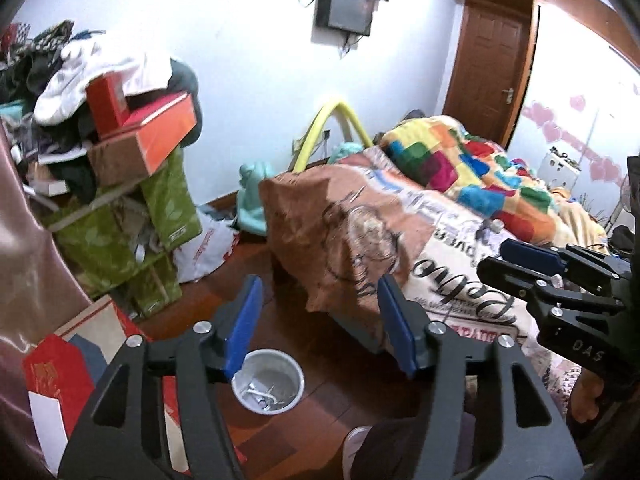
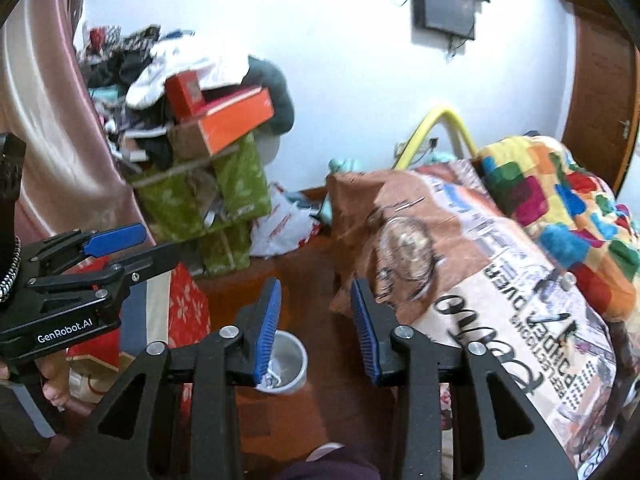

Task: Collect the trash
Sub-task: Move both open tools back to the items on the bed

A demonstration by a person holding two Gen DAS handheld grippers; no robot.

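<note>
A small grey trash bin stands on the wooden floor with some crumpled scraps inside; it also shows in the right wrist view. My left gripper is open and empty above the bin. My right gripper is open and empty, held above the floor just right of the bin. Each gripper shows in the other's view: the right one over the bed edge, the left one at the left. Small items lie on the bed.
A printed bedspread and a colourful patchwork blanket cover the bed. Stacked green boxes, orange boxes and a clothes pile stand at the left. A white plastic bag lies on the floor by the wall. Red boxes sit at the lower left.
</note>
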